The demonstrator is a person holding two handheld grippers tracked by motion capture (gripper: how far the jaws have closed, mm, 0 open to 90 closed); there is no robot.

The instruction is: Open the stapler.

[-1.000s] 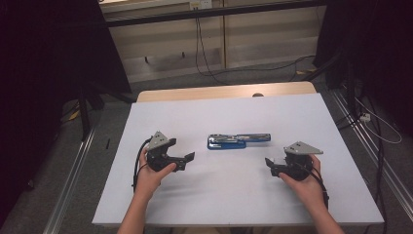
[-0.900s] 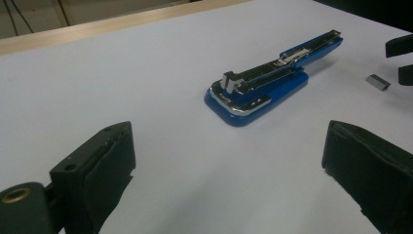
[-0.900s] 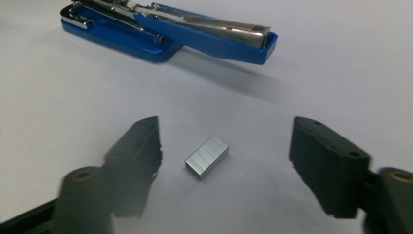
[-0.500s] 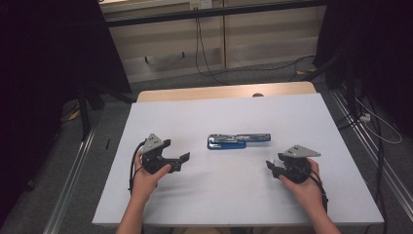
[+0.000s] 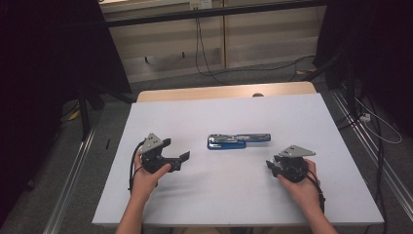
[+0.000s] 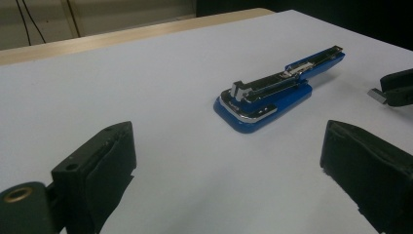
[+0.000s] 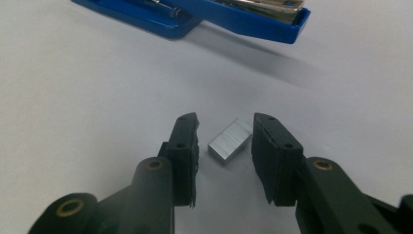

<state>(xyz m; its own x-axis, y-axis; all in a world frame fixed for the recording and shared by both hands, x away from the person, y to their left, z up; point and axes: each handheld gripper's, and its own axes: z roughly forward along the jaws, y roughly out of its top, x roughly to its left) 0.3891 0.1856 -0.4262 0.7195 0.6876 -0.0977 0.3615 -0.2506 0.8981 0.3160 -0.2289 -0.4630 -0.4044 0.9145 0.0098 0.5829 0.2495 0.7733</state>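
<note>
right claw (image 7: 225, 141) closing round small silvery staple block (image 7: 230, 140), untouched

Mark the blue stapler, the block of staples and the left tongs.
blue stapler (image 6: 265, 100): left gripper view, on its blue base.
block of staples (image 7: 230, 139): right gripper view, on its silvery top face.
left tongs (image 5: 182, 161): high view, midway between the fingertips.

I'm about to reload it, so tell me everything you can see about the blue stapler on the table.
The stapler lies flat near the middle of the white table, lengthwise across it. It looks like blue plastic with shiny metal parts. It is swung open: the blue top arm extends past the base, raised off the table, leaving the metal staple channel uncovered. Nothing touches it but the table.
</note>
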